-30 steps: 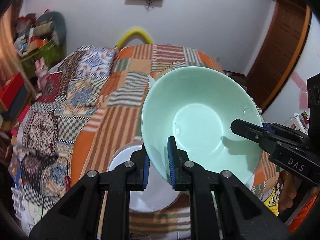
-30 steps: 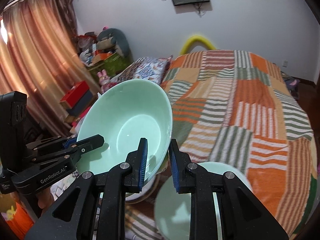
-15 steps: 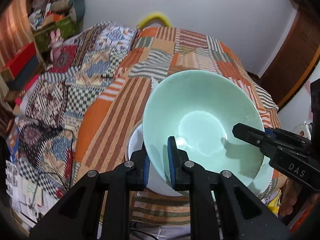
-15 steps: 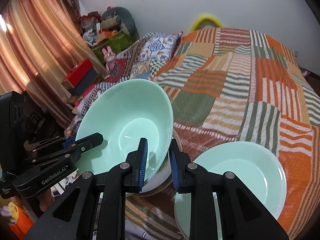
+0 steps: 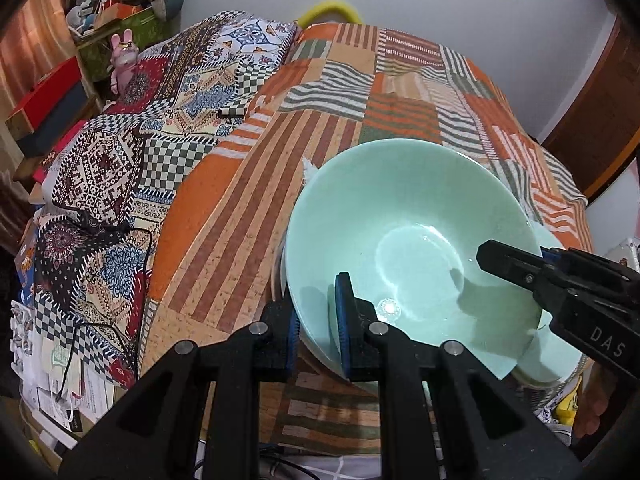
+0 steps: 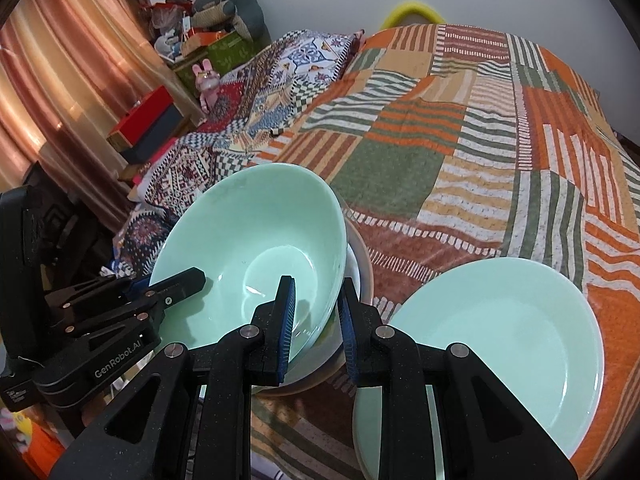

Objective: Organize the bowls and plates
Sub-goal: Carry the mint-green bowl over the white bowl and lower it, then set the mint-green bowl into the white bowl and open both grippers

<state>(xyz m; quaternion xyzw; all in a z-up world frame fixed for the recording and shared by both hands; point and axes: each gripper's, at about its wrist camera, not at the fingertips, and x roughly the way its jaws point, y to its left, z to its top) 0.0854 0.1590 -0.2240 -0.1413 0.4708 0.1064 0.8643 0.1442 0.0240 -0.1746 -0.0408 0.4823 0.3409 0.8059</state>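
Clamping the mint bowl [image 6: 248, 248] by opposite rims, my left gripper [image 5: 316, 334] and right gripper [image 6: 316, 326] hold it over a white dish [image 6: 362, 264], beside a green plate [image 6: 504, 328].

both claws are matte black with ribbed blue pads and silver screws: left claw [image 5: 316, 326], right claw [image 6: 316, 326].

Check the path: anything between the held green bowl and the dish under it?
Nothing visible. The bowl, gripped at opposite rims by the left tool and right tool, hangs tilted just above the white dish on the quilt. The green plate lies off to the side.
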